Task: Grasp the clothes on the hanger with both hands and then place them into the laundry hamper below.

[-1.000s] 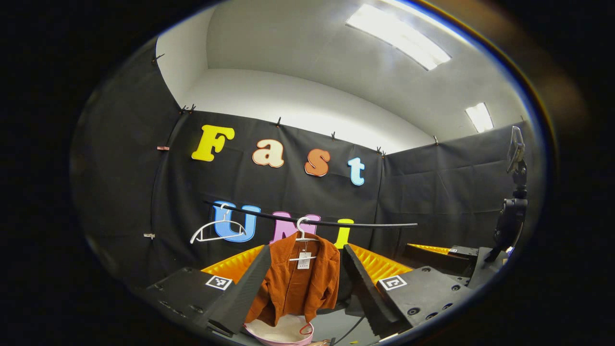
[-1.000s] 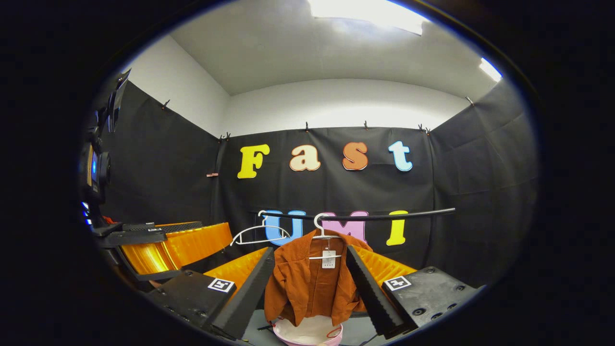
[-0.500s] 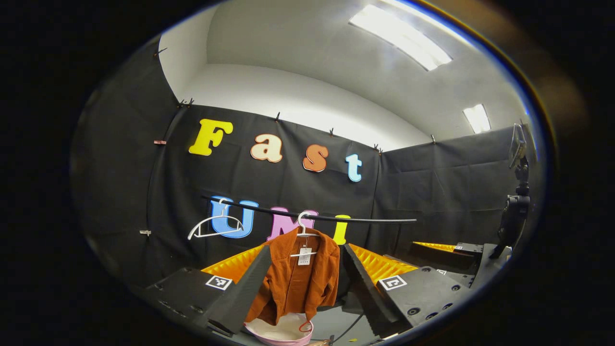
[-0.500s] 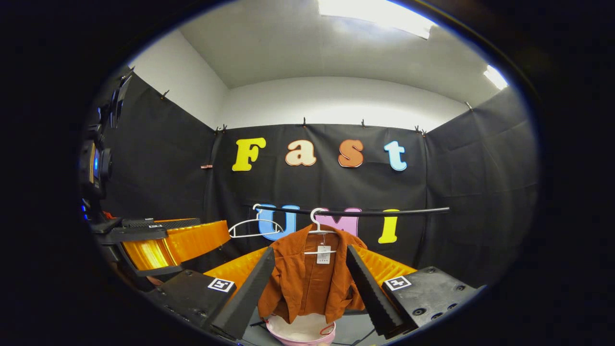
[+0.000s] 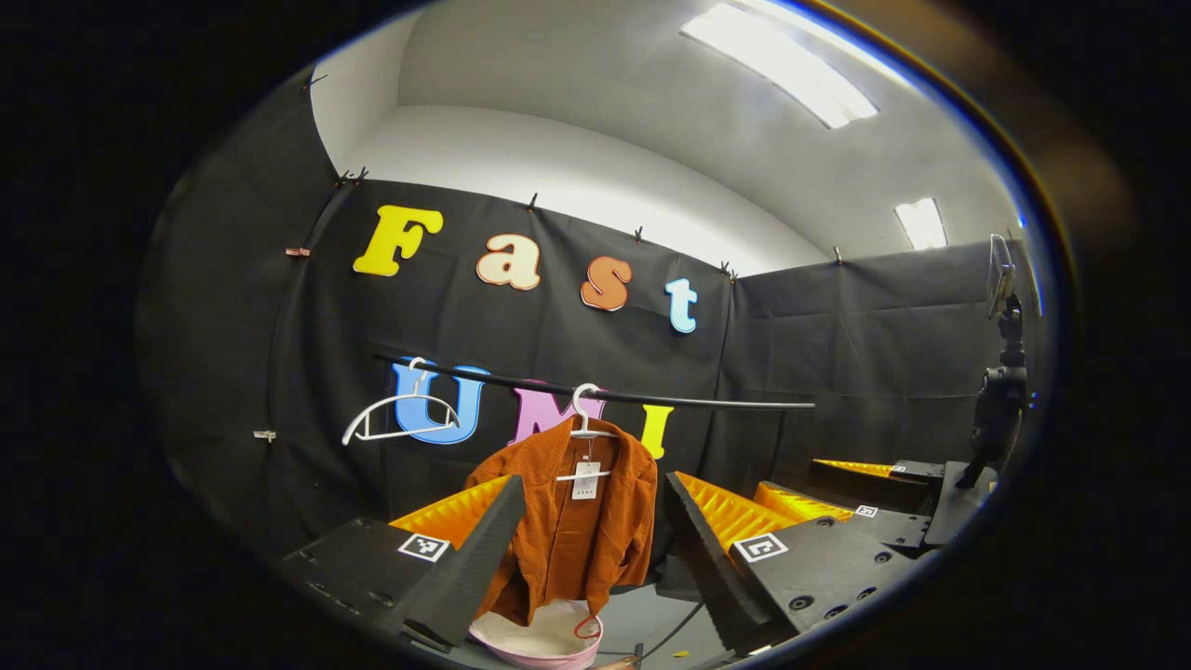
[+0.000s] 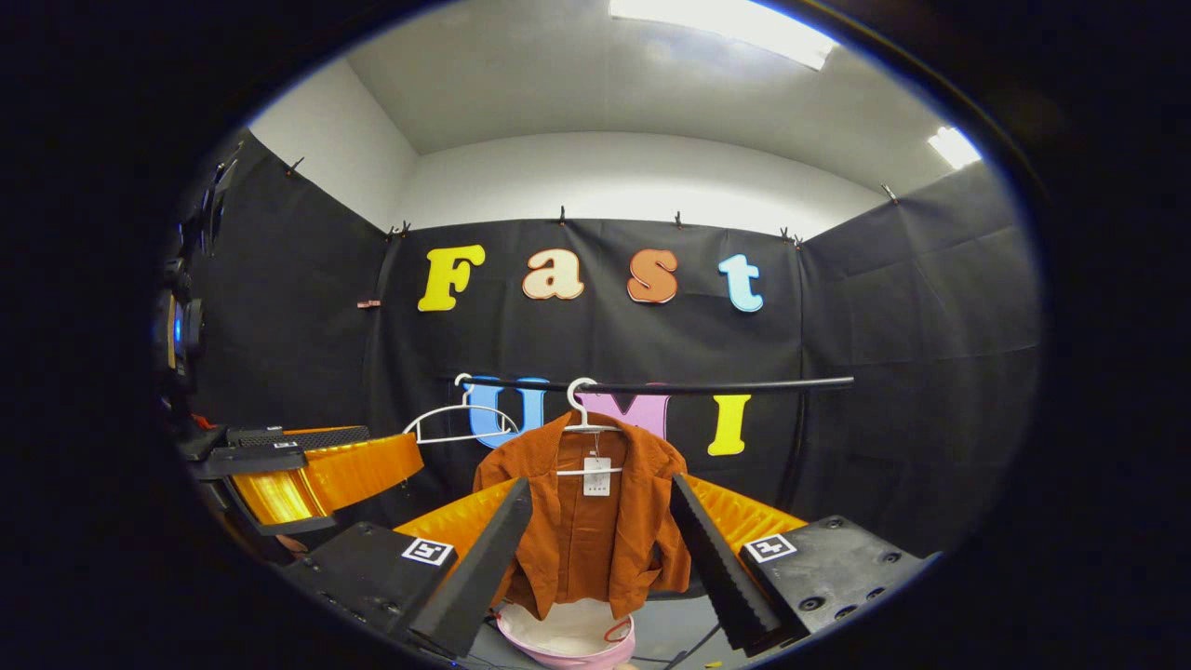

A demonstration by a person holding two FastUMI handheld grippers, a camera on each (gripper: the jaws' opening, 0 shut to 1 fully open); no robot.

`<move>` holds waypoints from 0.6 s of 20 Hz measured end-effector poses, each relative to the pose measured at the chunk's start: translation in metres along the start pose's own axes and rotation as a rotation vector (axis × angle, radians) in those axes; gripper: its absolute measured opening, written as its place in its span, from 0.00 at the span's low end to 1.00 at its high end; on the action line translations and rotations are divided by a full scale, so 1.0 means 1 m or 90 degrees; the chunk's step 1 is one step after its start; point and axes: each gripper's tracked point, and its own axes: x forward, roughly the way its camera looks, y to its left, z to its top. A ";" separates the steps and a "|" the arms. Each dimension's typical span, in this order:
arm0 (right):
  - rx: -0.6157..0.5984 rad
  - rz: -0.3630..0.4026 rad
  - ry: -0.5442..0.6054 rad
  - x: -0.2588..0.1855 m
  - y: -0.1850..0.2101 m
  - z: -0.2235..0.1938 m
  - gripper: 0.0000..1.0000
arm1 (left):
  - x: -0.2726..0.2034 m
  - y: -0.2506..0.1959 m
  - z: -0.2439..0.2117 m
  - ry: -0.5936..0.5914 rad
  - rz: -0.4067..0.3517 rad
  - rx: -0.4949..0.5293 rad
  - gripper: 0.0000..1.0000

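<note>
Up close, the left claw [image 5: 591,549] stands wide open with nothing between its fingers, and the right claw [image 6: 595,558] gapes just as wide, empty too. Below and beyond sits the pink laundry hamper [image 5: 540,642], its white inside holding nothing visible. Above it the rust-orange jacket [image 6: 595,521] hangs on a white hanger [image 6: 582,423], a small tag [image 6: 596,476] too tiny to read, on the black rail [image 6: 744,384]; a bare hanger [image 6: 456,423] hangs beside.

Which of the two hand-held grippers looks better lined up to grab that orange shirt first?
Right, slightly, though it's close: the shirt hangs centred between its open fingers, while in the left gripper view it sits nearer one finger. Neither touches it yet.
</note>
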 end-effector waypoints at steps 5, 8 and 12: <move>0.004 0.022 -0.009 0.072 -0.024 -0.028 0.97 | 0.065 0.009 -0.033 0.010 0.021 0.009 0.95; 0.006 0.044 -0.008 0.124 -0.040 -0.048 0.98 | 0.109 0.022 -0.056 0.011 0.043 0.008 0.95; 0.023 0.063 -0.003 0.181 -0.052 -0.081 0.97 | 0.155 0.043 -0.085 0.011 0.091 -0.004 0.94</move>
